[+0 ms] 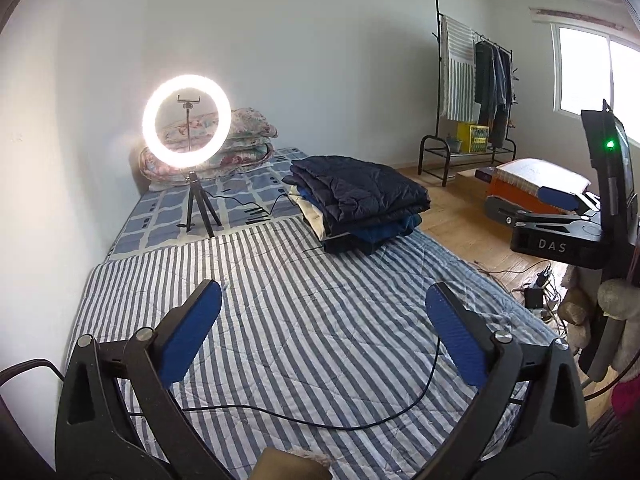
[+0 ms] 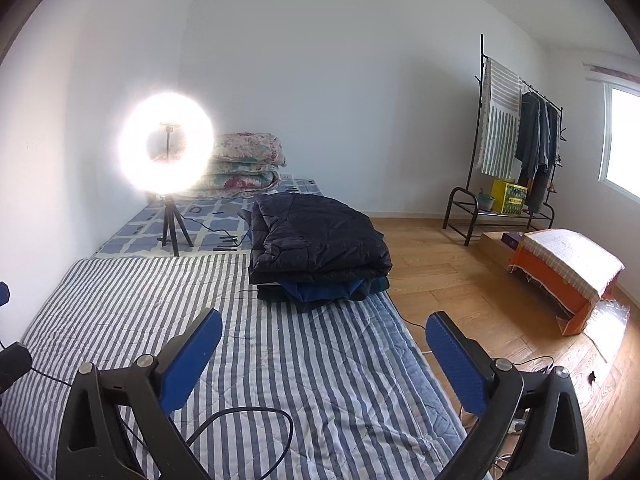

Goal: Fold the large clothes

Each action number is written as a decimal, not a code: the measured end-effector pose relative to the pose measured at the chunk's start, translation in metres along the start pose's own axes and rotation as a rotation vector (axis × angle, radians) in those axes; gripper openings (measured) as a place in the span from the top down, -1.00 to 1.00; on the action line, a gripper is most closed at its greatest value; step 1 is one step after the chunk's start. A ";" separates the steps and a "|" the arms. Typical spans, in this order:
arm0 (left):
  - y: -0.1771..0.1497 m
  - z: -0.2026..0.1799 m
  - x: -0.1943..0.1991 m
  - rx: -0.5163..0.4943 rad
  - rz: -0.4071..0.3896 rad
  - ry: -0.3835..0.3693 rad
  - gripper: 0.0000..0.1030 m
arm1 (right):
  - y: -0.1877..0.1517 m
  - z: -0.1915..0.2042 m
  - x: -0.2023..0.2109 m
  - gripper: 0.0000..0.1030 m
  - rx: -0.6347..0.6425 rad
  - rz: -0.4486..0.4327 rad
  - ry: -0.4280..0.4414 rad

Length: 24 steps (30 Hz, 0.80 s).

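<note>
1. Step in hand: judged from the layout, this is a between-garments stage. Both tongs are held above the bed with nothing in them, and no garment is spread out for folding.
2. Left tongs [image 1: 323, 320]: spread wide, blue pads well apart, empty. They sit at lower centre of the left wrist view, over the striped quilt [image 1: 304, 312].
3. Right tongs [image 2: 324, 354]: likewise spread wide and empty, lower centre of the right wrist view, near the quilt's right edge.
4. Task item: a stack of folded clothes [image 1: 356, 204] lies at centre frame on the far part of the quilt, a dark quilted jacket [image 2: 316, 236] on top, blue and cream layers below. No unfolded garment is visible on the bed.
5. Next move: probably fetch another large garment. The clothes rack [image 1: 476, 100] at upper right holds hanging items and may be the source; that cannot be confirmed. Once fetched, the garment needs laying flat on the open striped area.
6. Obstructions: a black cable [image 1: 320, 420] runs across the near quilt in the lower frame and could snag cloth or tongs. A ring light [image 1: 186, 120] on a tripod stands at left-centre on the bed, its lead trailing toward the stack.
7. Surroundings: folded floral bedding [image 2: 248, 160] behind the light; an orange box [image 2: 560, 280] on the wooden floor at right.
</note>
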<state>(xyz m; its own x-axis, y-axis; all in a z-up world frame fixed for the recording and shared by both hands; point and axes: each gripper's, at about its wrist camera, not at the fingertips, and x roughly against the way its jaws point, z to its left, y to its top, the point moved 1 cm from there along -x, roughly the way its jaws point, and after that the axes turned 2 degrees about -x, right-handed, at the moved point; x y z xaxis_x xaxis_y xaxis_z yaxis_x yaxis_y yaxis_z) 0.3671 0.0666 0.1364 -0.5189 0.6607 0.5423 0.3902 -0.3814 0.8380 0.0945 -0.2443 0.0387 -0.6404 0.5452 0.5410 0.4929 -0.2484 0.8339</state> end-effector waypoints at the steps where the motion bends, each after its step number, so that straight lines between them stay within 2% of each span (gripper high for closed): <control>1: -0.001 0.000 0.000 0.000 0.002 0.001 -1.00 | 0.000 0.001 0.000 -0.99 0.001 -0.002 -0.003; 11: -0.006 0.000 -0.002 0.007 0.033 0.010 -1.00 | -0.003 0.001 -0.004 -0.99 0.003 -0.004 -0.014; 24: -0.006 -0.002 0.004 -0.001 0.016 0.028 -1.00 | -0.005 0.005 -0.006 -0.99 0.003 -0.003 -0.018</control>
<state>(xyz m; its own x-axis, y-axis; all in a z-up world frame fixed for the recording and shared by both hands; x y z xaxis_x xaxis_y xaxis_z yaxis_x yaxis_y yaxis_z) 0.3617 0.0703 0.1336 -0.5339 0.6361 0.5571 0.3977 -0.3925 0.8293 0.0990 -0.2430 0.0309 -0.6312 0.5599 0.5368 0.4933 -0.2443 0.8349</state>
